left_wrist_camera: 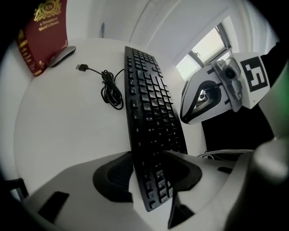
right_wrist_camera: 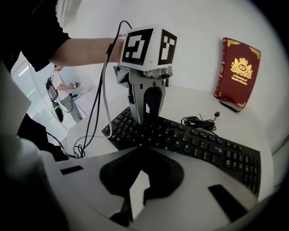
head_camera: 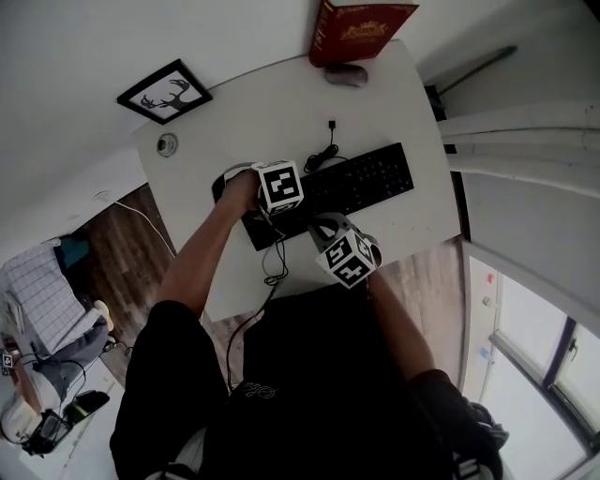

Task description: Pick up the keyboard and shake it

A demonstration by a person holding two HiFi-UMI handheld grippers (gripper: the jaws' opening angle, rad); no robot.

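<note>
The black keyboard (head_camera: 361,180) lies across the white table (head_camera: 216,159), its cable (head_camera: 323,155) coiled behind it. My left gripper (left_wrist_camera: 151,168) comes steeply down on the keyboard's left end (left_wrist_camera: 149,135). That end stands between the pads (left_wrist_camera: 118,177), which press on it from both sides. In the right gripper view the left gripper (right_wrist_camera: 145,117) stands on the keys near the back edge. My right gripper (right_wrist_camera: 140,155) is shut with nothing in it. It hangs just off the keyboard's (right_wrist_camera: 189,142) front edge, near the same end.
A red book (head_camera: 356,28) stands at the table's far edge with a grey mouse (head_camera: 345,73) in front of it. A framed deer picture (head_camera: 164,91) sits on the wall, left. A round grommet (head_camera: 167,144) is in the tabletop. Gripper cables (head_camera: 274,267) trail over the near edge.
</note>
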